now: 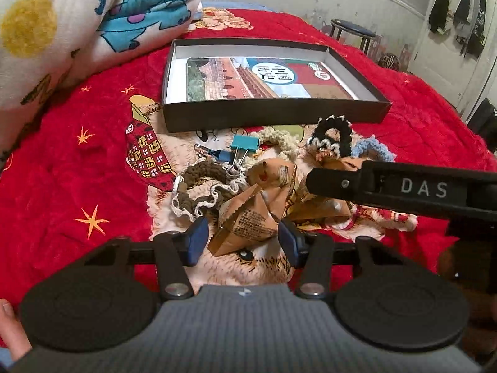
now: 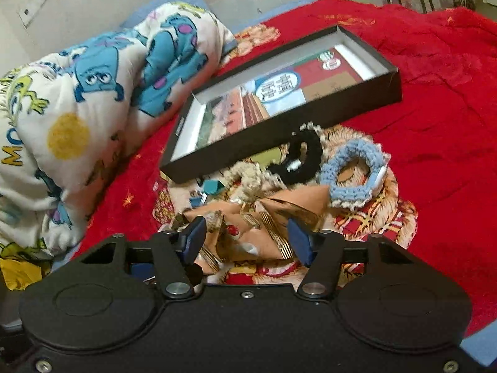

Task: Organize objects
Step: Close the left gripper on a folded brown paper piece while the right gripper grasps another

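One bed covered by a red plush blanket with gold stars and a cartoon print [image 1: 102,161] carries everything. On it, at the far left, lies one rolled white quilt printed with blue monsters and yellow spots [image 1: 77,21]. Beside that quilt sits one shallow black cardboard box with a white inside [image 1: 273,112], open on top, with one colourful printed card [image 1: 267,77] lying flat on its floor.

Just in front of the box is the loose heap. I count four crocheted hair rings: one black with white edging [image 1: 330,138], one light blue with a white trim [image 2: 354,174], one brown with a white frill [image 1: 202,189] and one cream [image 1: 279,143]. Two crumpled tan paper packets show: one with printed text [image 1: 245,220] and one with gold stripes [image 2: 270,227]. Two binder clips lie near the box wall, one teal [image 1: 245,143] and one darker blue [image 1: 223,155], the two touching.

The left tongs [image 1: 243,239] point steeply down at the heap, half spread, blue pads either side of the text-printed packet and not clearly pressing it. The right tongs [image 2: 247,239] slant down too, also half spread, straddling the gold-striped packet; whether they pinch it, I cannot tell. A bare fingertip [image 1: 9,329] shows at the left handle's edge.
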`<state>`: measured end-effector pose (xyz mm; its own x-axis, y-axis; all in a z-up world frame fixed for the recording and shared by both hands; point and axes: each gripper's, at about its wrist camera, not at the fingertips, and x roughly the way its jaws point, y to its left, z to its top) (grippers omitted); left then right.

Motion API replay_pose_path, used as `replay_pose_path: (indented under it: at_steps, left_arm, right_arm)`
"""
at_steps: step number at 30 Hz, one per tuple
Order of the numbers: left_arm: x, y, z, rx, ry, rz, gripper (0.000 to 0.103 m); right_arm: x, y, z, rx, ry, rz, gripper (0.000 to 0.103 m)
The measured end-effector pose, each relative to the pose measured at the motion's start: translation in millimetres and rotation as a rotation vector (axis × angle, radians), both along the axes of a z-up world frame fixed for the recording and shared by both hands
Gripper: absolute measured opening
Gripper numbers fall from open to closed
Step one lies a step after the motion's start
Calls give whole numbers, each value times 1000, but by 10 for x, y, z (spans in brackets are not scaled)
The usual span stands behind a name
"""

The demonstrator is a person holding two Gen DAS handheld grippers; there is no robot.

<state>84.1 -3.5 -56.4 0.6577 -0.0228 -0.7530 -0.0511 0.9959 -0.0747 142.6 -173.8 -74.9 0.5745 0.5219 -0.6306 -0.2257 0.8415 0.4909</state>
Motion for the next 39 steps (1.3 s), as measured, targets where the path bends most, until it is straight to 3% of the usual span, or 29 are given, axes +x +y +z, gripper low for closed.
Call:
replay_pose_path:
  at_steps: [7,9,10,11,16,20,28,30,35,39]
  left_arm:
    - [65,-44,-84,27,8,2,65]
    - [67,-63,-94,37,3,1,60]
    - [66,-71,-99,42,0,-1,50]
    - [66,-80,-105,43,0,-6,47]
    - [93,-127,-143,62,18,-23,46]
    - [108,-147,-178,61,39,-41,56]
    - [110,-204,-209,100,39,-60,57]
    - [100,-187,-205,96,33,-54,44]
    - [86,-179,-191,89,22,-54,39]
    - [75,-208,-186,107,16,-61,38]
  right_arm:
    - [49,47,-107,-25,39,10,56]
    - [67,58,-129,-26,48,6,56]
    - [73,64,-140,-28,53,4,56]
    - [72,72,-144,-32,51,2,56]
    - [63,145,-166,-74,29,10,57]
    - [56,201,-162,-113,27,28,57]
    - [60,174,-186,-99,33,25,56]
    - [55,185,-187,-106,27,24,56]
    - [44,181,-191,-113,21,4,45]
    - [33,195,-185,-137,3,14,43]
